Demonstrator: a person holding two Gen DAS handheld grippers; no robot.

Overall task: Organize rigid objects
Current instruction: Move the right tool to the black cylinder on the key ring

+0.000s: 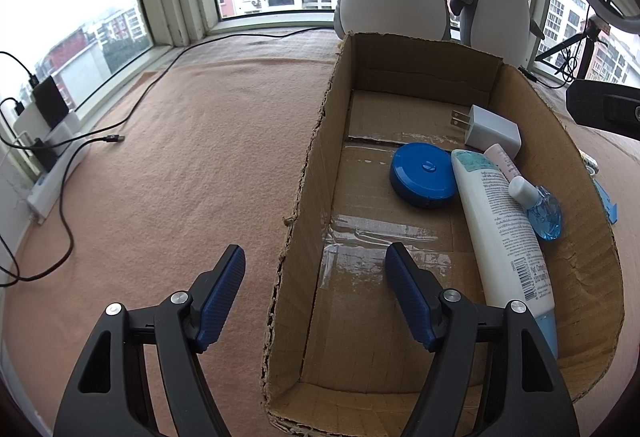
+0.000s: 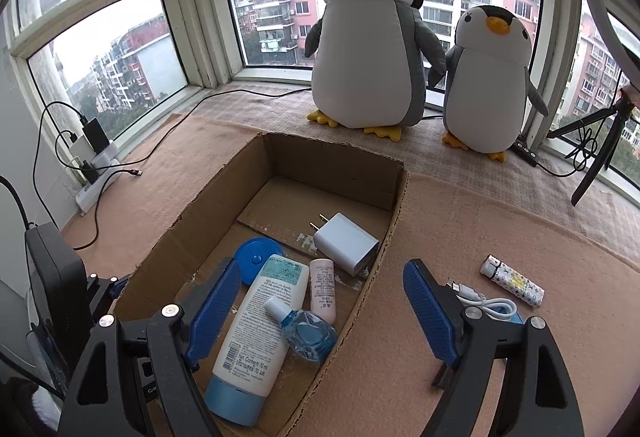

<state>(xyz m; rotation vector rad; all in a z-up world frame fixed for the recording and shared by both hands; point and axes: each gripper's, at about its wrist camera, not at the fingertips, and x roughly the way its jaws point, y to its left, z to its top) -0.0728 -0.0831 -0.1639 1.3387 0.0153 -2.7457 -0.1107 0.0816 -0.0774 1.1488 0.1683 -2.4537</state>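
Observation:
A cardboard box lies open on a pink blanket. Inside it are a white charger plug, a blue round case, a white lotion tube, a small pink tube and a small blue bottle. My left gripper is open and empty, straddling the box's left wall. My right gripper is open and empty above the box's right wall. Outside the box, to the right, lie a patterned lighter and a coiled white cable.
Two plush penguins stand at the window behind the box. A power strip with chargers and black cables lie at the left. A tripod stands at the right.

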